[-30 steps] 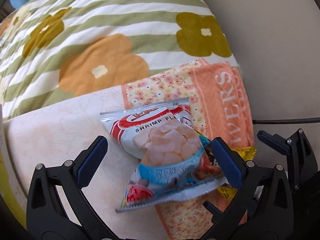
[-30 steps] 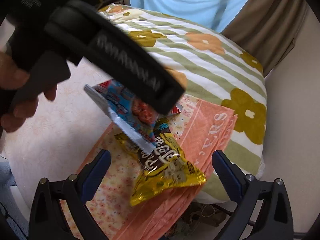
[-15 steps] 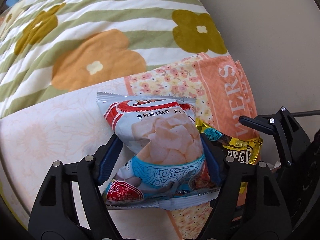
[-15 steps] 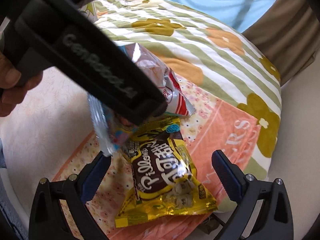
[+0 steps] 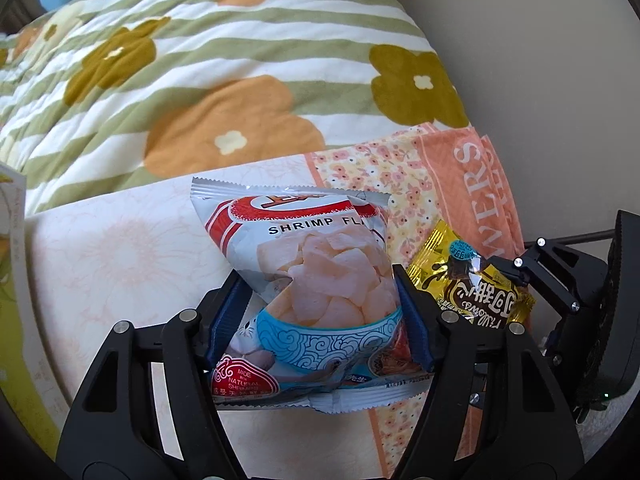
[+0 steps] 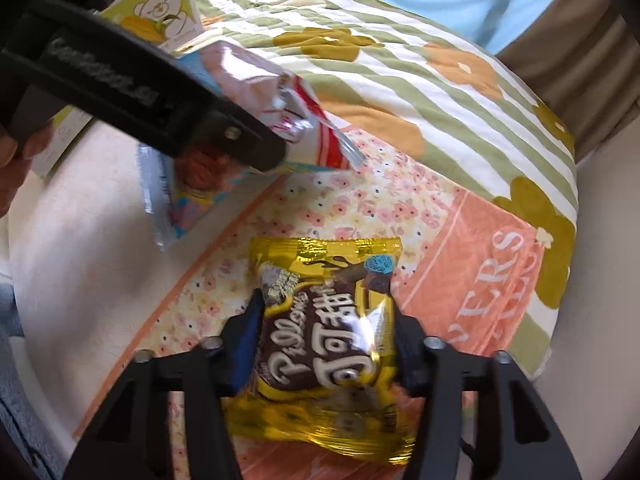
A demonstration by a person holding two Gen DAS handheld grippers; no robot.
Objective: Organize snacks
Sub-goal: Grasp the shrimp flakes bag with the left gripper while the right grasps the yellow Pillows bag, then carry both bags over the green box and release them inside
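A silver, red and blue shrimp-chip bag [image 5: 320, 276] sits between the blue pads of my left gripper [image 5: 320, 300]. Its jaws are closing and the pads press the bag's sides. In the right wrist view the same shrimp-chip bag [image 6: 260, 92] hangs tilted above the cream surface, held from above. A yellow and brown chocolate snack bag [image 6: 324, 332] lies on the orange floral towel [image 6: 452, 248]. My right gripper [image 6: 326, 312] is closing on it, with both pads against its sides. The yellow bag [image 5: 468, 280] also shows at the right of the left wrist view.
A quilt [image 5: 240, 60] with green stripes and large flowers lies behind the towel. The cream patterned surface [image 5: 112, 260] spreads to the left. A yellow box with a bear picture [image 6: 168, 12] stands at the far left. A person's hand [image 6: 12, 160] holds the left gripper.
Both grippers went from wide open to closed on their bags. The left one took the shrimp bag off the yellow bag and shifted left. The right one came down over the yellow bag.
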